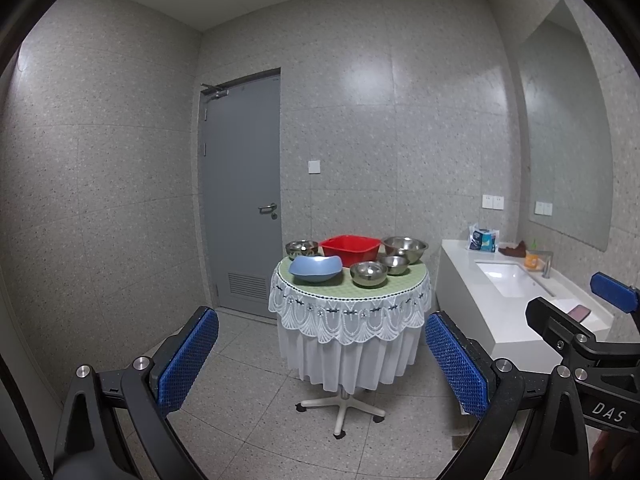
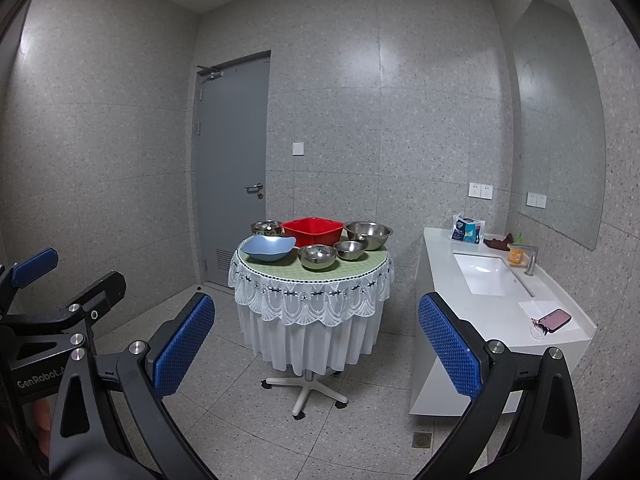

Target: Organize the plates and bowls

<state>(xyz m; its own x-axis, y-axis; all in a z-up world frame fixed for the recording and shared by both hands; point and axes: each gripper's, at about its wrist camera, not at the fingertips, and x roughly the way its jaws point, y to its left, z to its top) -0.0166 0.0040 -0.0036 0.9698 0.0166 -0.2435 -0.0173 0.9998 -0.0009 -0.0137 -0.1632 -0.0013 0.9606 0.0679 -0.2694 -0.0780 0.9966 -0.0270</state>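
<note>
We can't read the blue packet (image 2: 467,230) by the sink, too small. The red basin (image 2: 313,230) hides part of the far-left steel bowl (image 2: 266,227). The lace cloth (image 2: 310,304) covers the table's column, and the left gripper (image 2: 40,284) runs off frame.

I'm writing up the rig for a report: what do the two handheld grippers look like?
Both are alike: the left gripper and the right gripper have black angular frames with silver round bolts, and each finger carries a blue pad with a dimpled grid texture. White lettering marks the bodies: "DAS" on the right one, "GenRobot" on the left. No cables or sleeves show.
</note>
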